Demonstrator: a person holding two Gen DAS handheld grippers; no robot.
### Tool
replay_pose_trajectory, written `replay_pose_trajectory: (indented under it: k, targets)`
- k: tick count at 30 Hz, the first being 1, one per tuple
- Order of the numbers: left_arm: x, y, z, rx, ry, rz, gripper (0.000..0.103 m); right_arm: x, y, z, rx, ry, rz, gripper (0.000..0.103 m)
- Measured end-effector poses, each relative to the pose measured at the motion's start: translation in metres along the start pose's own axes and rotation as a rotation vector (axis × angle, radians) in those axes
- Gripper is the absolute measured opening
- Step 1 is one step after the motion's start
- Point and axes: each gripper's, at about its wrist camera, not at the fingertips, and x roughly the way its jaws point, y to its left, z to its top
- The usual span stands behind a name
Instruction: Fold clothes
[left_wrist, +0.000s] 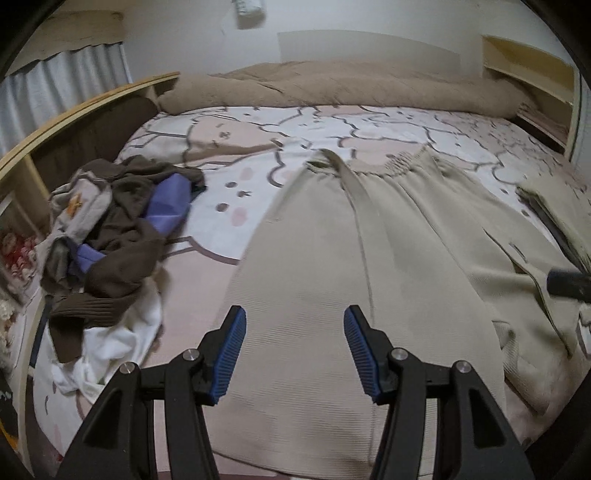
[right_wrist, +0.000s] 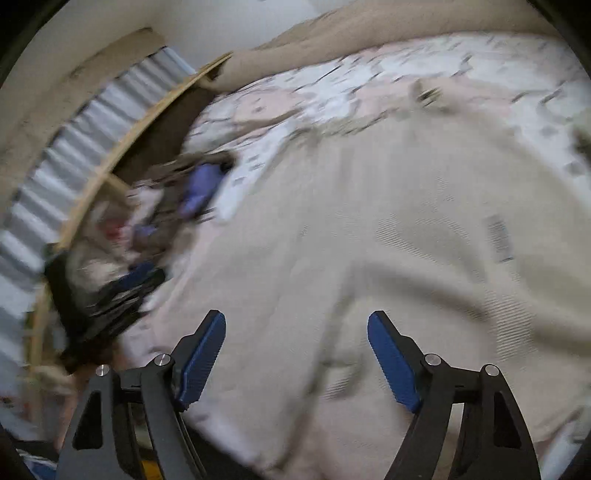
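Nearest us, our left gripper (left_wrist: 293, 354) and right gripper (right_wrist: 295, 360) both hang with jaws spread wide and empty over the beige trousers (left_wrist: 351, 258), which lie spread on the bed sheet (left_wrist: 229, 177), waistband at the far end. We would pinch only matching edges and keep them level, since this ribbed cloth looks prone to bunching. The unfolded pile of clothes (left_wrist: 110, 221) waits to the left, the brown duvet (left_wrist: 332, 86) beyond.
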Motion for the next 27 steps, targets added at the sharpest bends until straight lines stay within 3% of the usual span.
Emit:
replay_pose_trajectory:
  k: [2,4,11,14,16,19,20,21,23,27]
  targets:
    - [0.004,-0.009,-0.003,0.023,0.014,-0.01,0.055,-0.007,-0.014,-0.003,-0.018,-0.031,-0.13,0.08]
    - [0.007,-0.019,-0.006,0.043,0.026,-0.027,0.055,-0.015,-0.033,-0.008,0.0,-0.034,-0.205,0.08]
    - [0.005,-0.048,-0.014,0.088,0.039,-0.096,0.055,-0.034,-0.085,-0.042,0.097,0.017,-0.261,0.079]
    - [0.003,-0.056,-0.016,0.095,0.049,-0.118,0.055,-0.036,-0.09,-0.057,0.081,0.054,-0.274,0.068]
    - [0.002,-0.058,-0.018,0.094,0.055,-0.132,0.055,-0.032,-0.085,-0.066,0.048,0.08,-0.283,0.066]
    - [0.0,-0.063,-0.019,0.087,0.062,-0.146,0.055,-0.019,-0.063,-0.081,-0.149,0.104,-0.397,0.058]
    - [-0.001,-0.064,-0.02,0.085,0.062,-0.149,0.055,-0.015,-0.056,-0.084,-0.212,0.102,-0.422,0.05]
    - [-0.002,-0.064,-0.02,0.082,0.06,-0.151,0.055,-0.016,-0.052,-0.085,-0.226,0.097,-0.417,0.033]
    - [-0.007,-0.065,-0.02,0.08,0.05,-0.154,0.055,-0.022,-0.051,-0.081,-0.203,0.086,-0.391,0.021]
    - [-0.009,-0.06,-0.022,0.066,0.044,-0.161,0.055,-0.055,-0.051,-0.063,-0.094,0.016,-0.296,0.018]
